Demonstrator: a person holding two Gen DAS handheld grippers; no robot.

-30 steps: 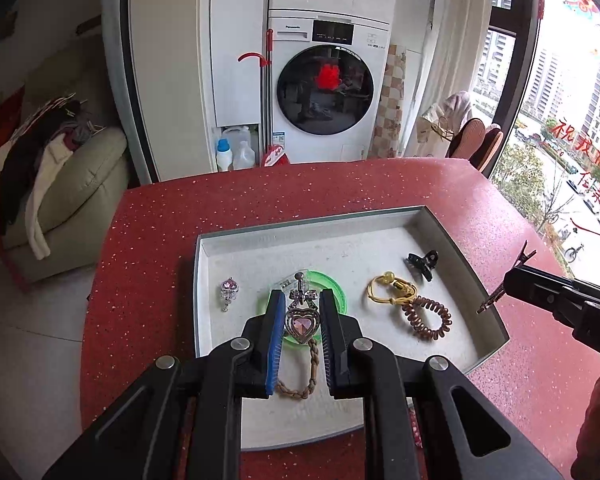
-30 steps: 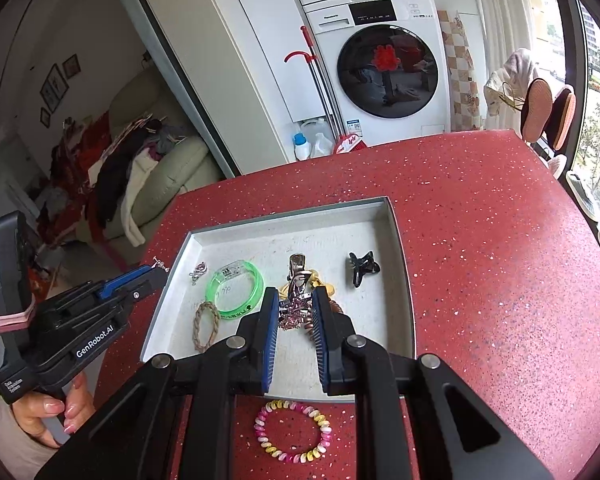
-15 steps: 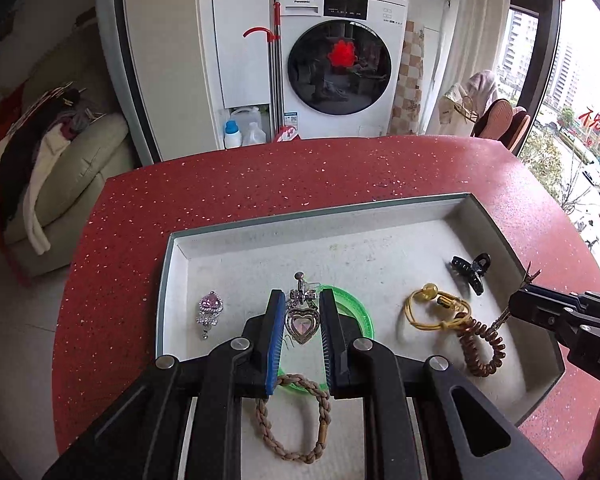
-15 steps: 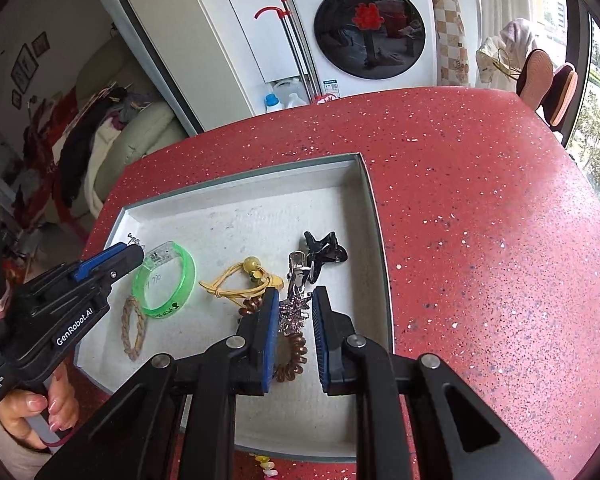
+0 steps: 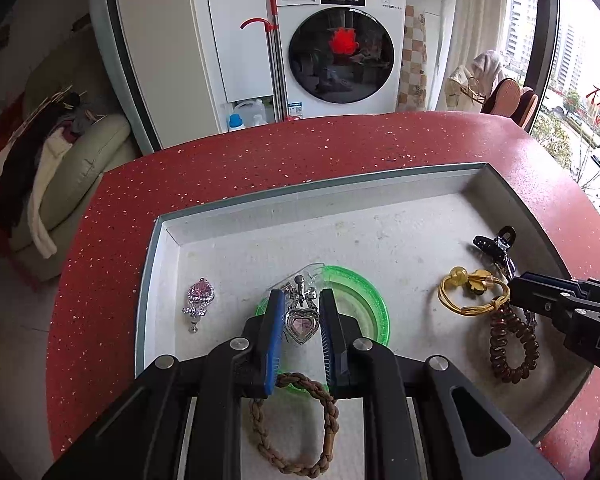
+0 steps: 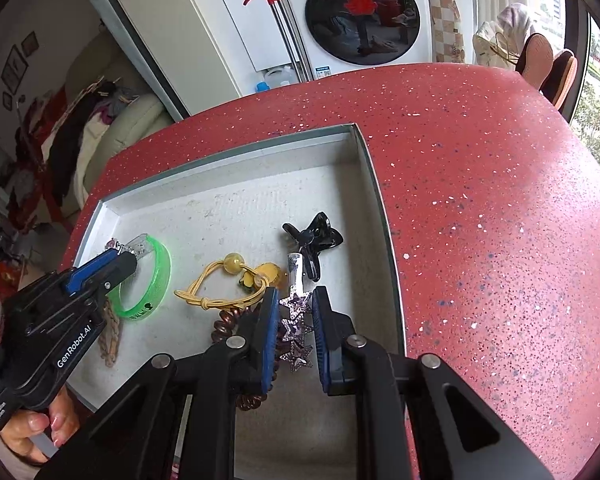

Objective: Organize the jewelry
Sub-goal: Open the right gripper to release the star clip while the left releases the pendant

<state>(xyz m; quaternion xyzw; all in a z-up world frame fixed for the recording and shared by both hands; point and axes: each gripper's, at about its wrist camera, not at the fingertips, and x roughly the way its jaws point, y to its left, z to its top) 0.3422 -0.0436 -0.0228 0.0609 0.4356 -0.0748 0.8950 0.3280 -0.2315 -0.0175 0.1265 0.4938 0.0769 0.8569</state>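
Note:
A grey tray [image 5: 312, 190] [image 6: 236, 148] sits on the red table. My left gripper [image 5: 299, 300] is shut on a silver heart pendant clip [image 5: 299, 322], held low over the green bangle [image 5: 364, 296] [image 6: 156, 280]. My right gripper [image 6: 295, 296] is shut on a purple star hair clip [image 6: 296, 320], held over the tray's right side beside the black claw clip [image 6: 314, 240] [image 5: 494, 242]. A yellow hair tie [image 5: 470, 294] [image 6: 220, 284], a brown coil tie [image 5: 512, 344] [image 6: 224, 326], a braided brown tie [image 5: 292, 424] and a pink heart charm [image 5: 198, 300] lie in the tray.
The red speckled table [image 6: 500, 200] runs wide to the right of the tray. A washing machine [image 5: 340, 48], a red-handled mop [image 5: 274, 52] and a sofa with clothes [image 5: 48, 148] stand behind the table. A window is at the right.
Both grippers moved forward and lower over the tray with their clips still held. The right gripper came in from the table's near edge, past the pastel bead bracelet, which is now out of view.

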